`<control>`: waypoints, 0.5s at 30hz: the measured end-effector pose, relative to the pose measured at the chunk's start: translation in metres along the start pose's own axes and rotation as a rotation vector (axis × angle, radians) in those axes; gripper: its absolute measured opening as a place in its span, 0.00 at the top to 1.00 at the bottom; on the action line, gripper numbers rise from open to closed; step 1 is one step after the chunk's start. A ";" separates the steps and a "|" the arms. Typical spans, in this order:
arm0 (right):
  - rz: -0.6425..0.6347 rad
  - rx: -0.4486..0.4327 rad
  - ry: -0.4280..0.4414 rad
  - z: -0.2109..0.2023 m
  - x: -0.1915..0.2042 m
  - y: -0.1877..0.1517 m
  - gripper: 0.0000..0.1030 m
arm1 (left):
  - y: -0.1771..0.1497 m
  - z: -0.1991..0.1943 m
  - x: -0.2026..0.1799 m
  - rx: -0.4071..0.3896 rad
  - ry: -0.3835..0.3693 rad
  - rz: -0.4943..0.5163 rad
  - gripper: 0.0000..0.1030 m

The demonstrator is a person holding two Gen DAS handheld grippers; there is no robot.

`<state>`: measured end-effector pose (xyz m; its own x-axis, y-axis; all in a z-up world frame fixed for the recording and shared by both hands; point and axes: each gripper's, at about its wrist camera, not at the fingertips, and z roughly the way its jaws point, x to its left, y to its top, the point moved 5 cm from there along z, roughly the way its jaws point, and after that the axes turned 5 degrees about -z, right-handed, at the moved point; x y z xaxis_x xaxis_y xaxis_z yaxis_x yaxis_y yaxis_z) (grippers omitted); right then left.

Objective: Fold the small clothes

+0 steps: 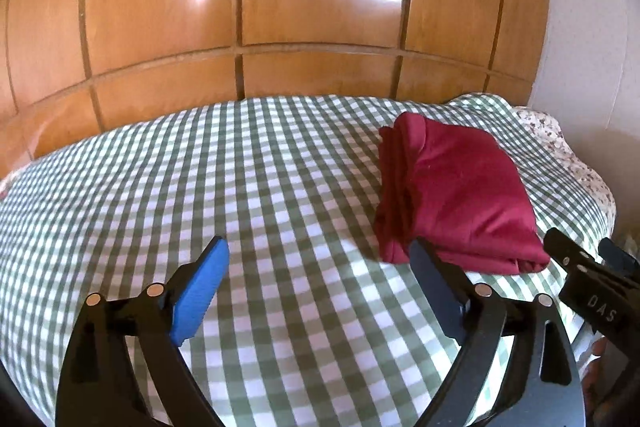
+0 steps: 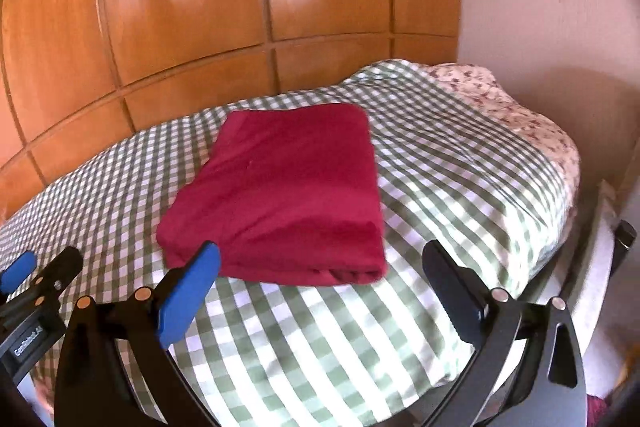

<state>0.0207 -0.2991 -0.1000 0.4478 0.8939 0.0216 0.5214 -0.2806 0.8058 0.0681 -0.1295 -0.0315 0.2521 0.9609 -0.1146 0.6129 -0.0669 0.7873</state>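
Note:
A dark red garment lies folded into a thick rectangle on the green-and-white checked bedspread. It also shows in the right wrist view. My left gripper is open and empty, just in front of and left of the garment's near corner. My right gripper is open and empty, hovering at the garment's near edge. The right gripper also shows at the right edge of the left wrist view. The left gripper shows at the left edge of the right wrist view.
A glossy wooden wardrobe stands behind the bed. A floral pillow lies at the bed's far right corner, by a white wall. The bed edge drops off at the right.

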 end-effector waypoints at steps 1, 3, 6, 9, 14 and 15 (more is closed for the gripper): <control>-0.001 0.011 0.004 -0.002 0.001 -0.004 0.02 | -0.003 -0.001 0.002 0.002 0.004 -0.004 0.12; -0.005 0.026 0.008 -0.003 0.003 -0.010 0.02 | -0.007 -0.003 0.004 0.005 0.008 -0.005 0.11; -0.022 0.040 0.013 -0.005 0.008 -0.018 0.02 | -0.013 -0.006 0.006 0.010 0.007 -0.007 0.10; -0.044 0.034 0.002 -0.007 0.012 -0.019 0.02 | -0.017 -0.008 0.009 0.013 0.014 0.000 0.10; -0.075 0.023 -0.003 -0.007 0.019 -0.018 0.02 | -0.019 -0.011 0.013 0.012 0.011 -0.002 0.05; -0.078 0.025 -0.003 -0.007 0.020 -0.018 0.02 | -0.019 -0.011 0.013 0.009 0.009 -0.004 0.04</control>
<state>0.0150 -0.2737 -0.1099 0.4075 0.9122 -0.0427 0.5726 -0.2188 0.7901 0.0512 -0.1127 -0.0411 0.2427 0.9636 -0.1120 0.6203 -0.0654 0.7816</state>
